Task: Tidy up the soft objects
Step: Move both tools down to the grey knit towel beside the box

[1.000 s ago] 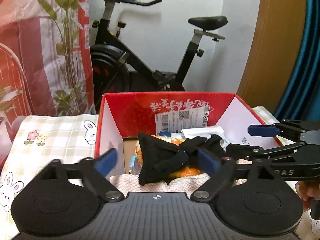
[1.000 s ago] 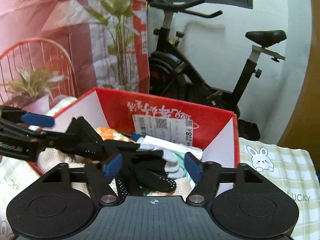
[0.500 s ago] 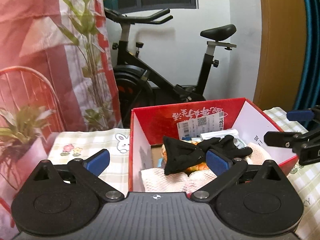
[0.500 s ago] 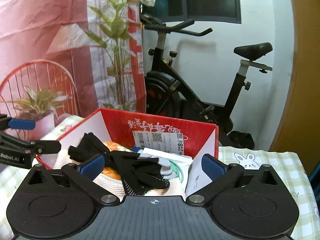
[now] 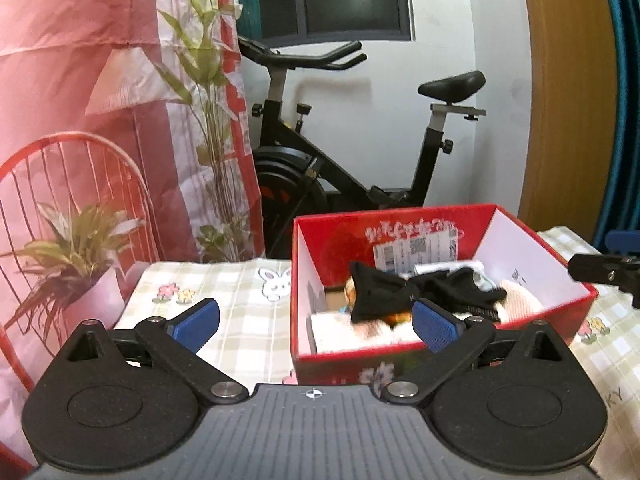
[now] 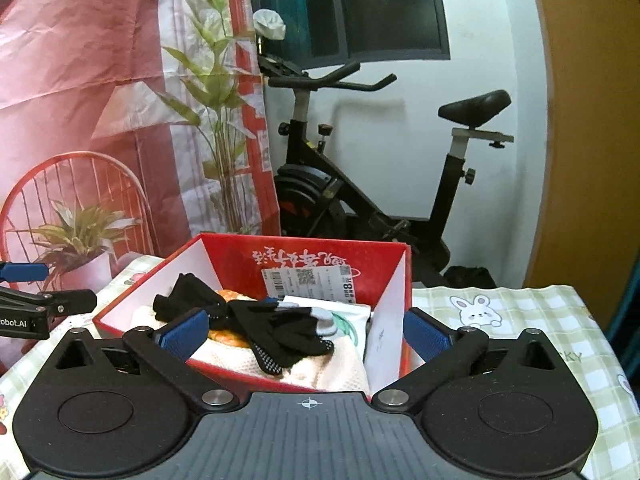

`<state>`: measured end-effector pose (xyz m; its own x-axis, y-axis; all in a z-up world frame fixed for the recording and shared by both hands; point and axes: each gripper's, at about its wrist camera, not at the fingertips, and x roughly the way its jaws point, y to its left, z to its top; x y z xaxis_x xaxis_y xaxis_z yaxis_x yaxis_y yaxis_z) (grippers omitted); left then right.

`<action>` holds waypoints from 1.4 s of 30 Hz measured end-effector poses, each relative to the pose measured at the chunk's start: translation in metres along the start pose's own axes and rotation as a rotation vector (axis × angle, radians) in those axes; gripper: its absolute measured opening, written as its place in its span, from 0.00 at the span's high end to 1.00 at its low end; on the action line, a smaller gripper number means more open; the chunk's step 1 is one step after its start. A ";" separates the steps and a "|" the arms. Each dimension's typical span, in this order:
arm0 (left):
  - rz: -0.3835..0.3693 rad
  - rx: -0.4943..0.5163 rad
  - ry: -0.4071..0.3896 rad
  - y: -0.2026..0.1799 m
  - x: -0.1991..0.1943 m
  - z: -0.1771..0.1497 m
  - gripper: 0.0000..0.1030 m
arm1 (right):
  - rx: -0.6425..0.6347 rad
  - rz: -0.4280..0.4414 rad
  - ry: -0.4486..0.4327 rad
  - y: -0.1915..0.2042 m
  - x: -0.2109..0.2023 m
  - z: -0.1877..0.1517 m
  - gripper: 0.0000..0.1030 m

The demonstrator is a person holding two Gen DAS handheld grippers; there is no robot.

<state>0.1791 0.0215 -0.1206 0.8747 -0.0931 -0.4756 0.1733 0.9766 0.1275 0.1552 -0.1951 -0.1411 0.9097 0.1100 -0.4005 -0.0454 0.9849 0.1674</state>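
Observation:
A red cardboard box [image 5: 532, 236] [image 6: 304, 256] stands on the checked tablecloth and holds soft things: black gloves [image 5: 400, 288] [image 6: 276, 324], a cream knitted cloth [image 6: 332, 364] [image 5: 520, 300], something orange [image 6: 228, 336] and a white packet [image 6: 348, 316]. My left gripper [image 5: 316, 322] is open and empty, held back from the box's near left corner. My right gripper [image 6: 306, 332] is open and empty, held back from the box's near side. Each gripper's tips show at the edge of the other's view.
A checked tablecloth with rabbit prints [image 5: 240, 292] [image 6: 500, 320] covers the table. A potted plant [image 5: 76, 264] stands at the left by a red wire chair [image 5: 80, 168]. An exercise bike [image 5: 352, 168] stands behind the table. A pink printed backdrop [image 6: 100, 80] hangs at the left.
Both grippers have pulled back and up from the box and opened wide. The black gloves, which lay between the fingers, now rest in the box.

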 end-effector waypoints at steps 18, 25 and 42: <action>-0.081 0.000 0.193 -0.001 0.019 -0.071 0.00 | 0.055 -0.029 0.112 -0.018 0.001 -0.079 0.00; -0.067 -0.054 0.268 0.002 0.047 -0.093 0.00 | 0.110 -0.083 0.147 -0.021 0.029 -0.105 0.00; -0.097 -0.213 0.334 0.022 0.081 -0.118 0.00 | 0.096 -0.159 0.269 -0.022 0.072 -0.130 0.00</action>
<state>0.2007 0.0586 -0.2587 0.6580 -0.1527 -0.7373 0.1194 0.9880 -0.0980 0.1677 -0.1914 -0.2910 0.7598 0.0003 -0.6501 0.1391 0.9768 0.1630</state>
